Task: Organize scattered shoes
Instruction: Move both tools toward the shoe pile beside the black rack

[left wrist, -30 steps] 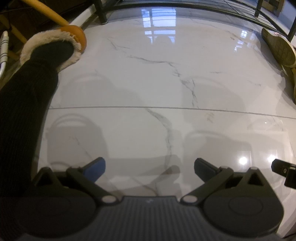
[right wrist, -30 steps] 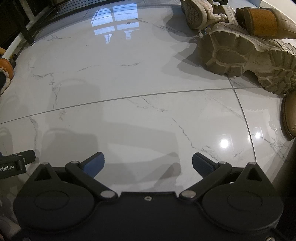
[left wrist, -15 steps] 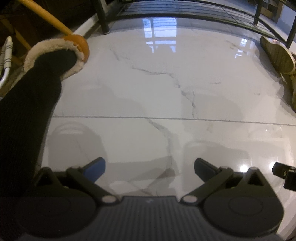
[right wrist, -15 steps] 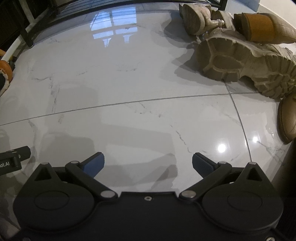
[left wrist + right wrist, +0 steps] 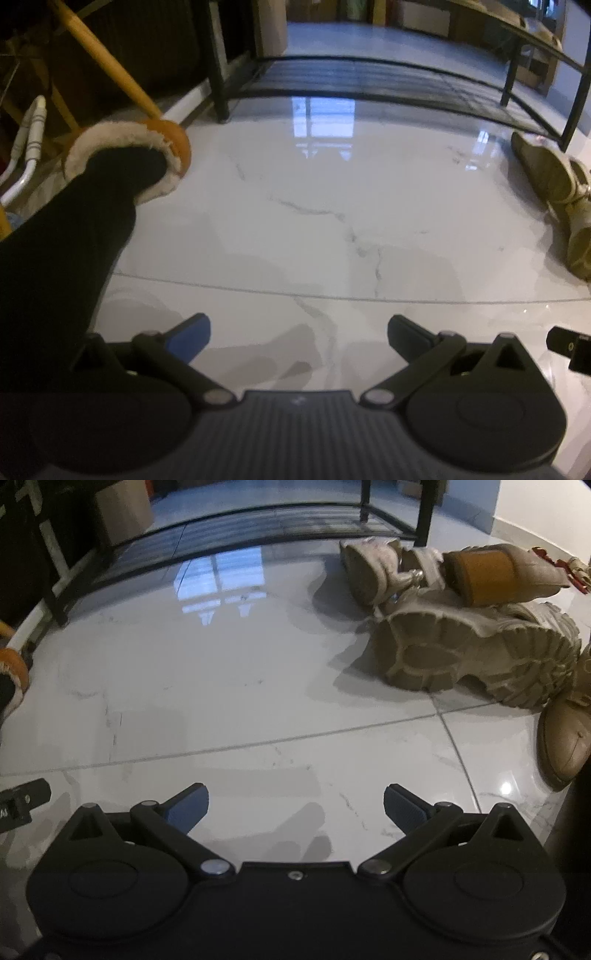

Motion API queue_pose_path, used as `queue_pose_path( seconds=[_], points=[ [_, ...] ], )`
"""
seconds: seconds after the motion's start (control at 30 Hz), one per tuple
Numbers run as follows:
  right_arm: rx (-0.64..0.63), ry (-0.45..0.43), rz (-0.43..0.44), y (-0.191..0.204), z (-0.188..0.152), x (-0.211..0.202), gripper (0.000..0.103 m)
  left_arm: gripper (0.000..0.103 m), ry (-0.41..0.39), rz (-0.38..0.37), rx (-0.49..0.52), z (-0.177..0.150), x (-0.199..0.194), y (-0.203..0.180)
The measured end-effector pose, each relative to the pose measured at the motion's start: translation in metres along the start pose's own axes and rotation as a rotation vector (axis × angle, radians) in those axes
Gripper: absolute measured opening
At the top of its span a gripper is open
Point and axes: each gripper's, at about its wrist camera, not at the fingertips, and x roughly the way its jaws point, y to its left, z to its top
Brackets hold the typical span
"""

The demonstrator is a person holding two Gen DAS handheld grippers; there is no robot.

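Observation:
A pile of beige shoes lies on the white marble floor at the right of the right wrist view: a chunky boot on its side with its lugged sole (image 5: 476,661) facing me, a block-heeled boot (image 5: 491,572) on top, a sneaker (image 5: 373,572) behind, and a tan boot toe (image 5: 565,746) at the right edge. In the left wrist view a beige shoe (image 5: 550,184) lies at the far right. My left gripper (image 5: 298,334) is open and empty above bare floor. My right gripper (image 5: 295,806) is open and empty, well short of the pile.
A low black metal shoe rack (image 5: 369,77) stands at the back, also in the right wrist view (image 5: 240,528). A leg in black with a fur-lined orange slipper (image 5: 133,155) stands at the left. A wooden pole (image 5: 107,62) leans behind it.
Both grippers have tilted upward, so the rack and more of the shoe pile have come into view. Both stay open and empty.

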Motion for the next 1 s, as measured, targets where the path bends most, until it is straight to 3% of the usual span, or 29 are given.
queue_pose_path(
  seconds=[0.2,0.4,0.63,0.8,1.0],
  points=[
    [-0.009,-0.072,-0.009,-0.001,0.004,-0.011,0.103,0.102,-0.058,0.008,-0.033,0.003,-0.009,0.002],
    [0.005,-0.117,-0.018,-0.012,0.011,-0.02,0.103,0.102,-0.036,0.012,-0.044,0.011,-0.009,-0.002],
    [0.103,-0.172,-0.022,-0.052,0.024,-0.035,0.103,0.102,-0.057,-0.109,-0.048,0.038,-0.018,-0.029],
    [0.248,-0.366,-0.139,-0.105,0.024,-0.056,0.103,0.102,-0.141,-0.168,0.053,0.059,-0.026,-0.078],
    [0.45,-0.563,-0.329,-0.163,0.013,-0.068,0.103,0.102,-0.233,-0.248,0.29,0.065,-0.036,-0.152]
  ],
)
